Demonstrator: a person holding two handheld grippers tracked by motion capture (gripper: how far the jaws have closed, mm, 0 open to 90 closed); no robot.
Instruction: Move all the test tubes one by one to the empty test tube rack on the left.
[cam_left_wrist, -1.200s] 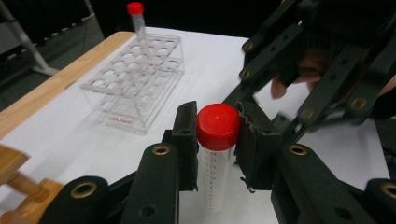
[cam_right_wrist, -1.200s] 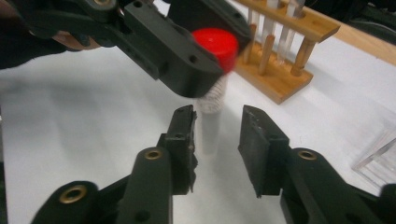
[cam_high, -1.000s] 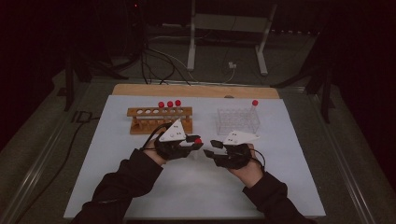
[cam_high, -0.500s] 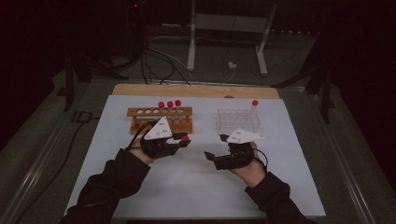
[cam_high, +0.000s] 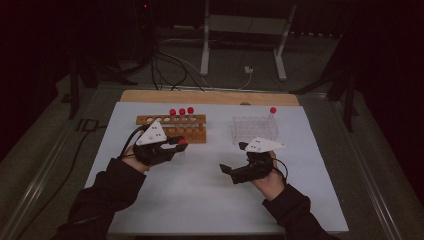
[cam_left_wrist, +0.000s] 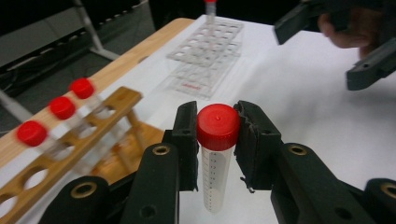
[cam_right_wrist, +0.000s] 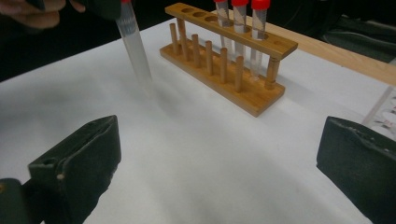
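While the left gripper (cam_left_wrist: 217, 135) pinches the tube (cam_left_wrist: 216, 154) by its cap at seven o'clock on the table and the right gripper (cam_right_wrist: 219, 168) gapes empty, keep that tube vertical over a rack (cam_high: 171, 128) hole.

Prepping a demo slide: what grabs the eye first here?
The red-capped tube clamped by its cap in the left gripper, hanging upright above the white mat. Next, three red-capped tubes standing in the wooden rack behind it, and the right gripper empty, jaws wide.
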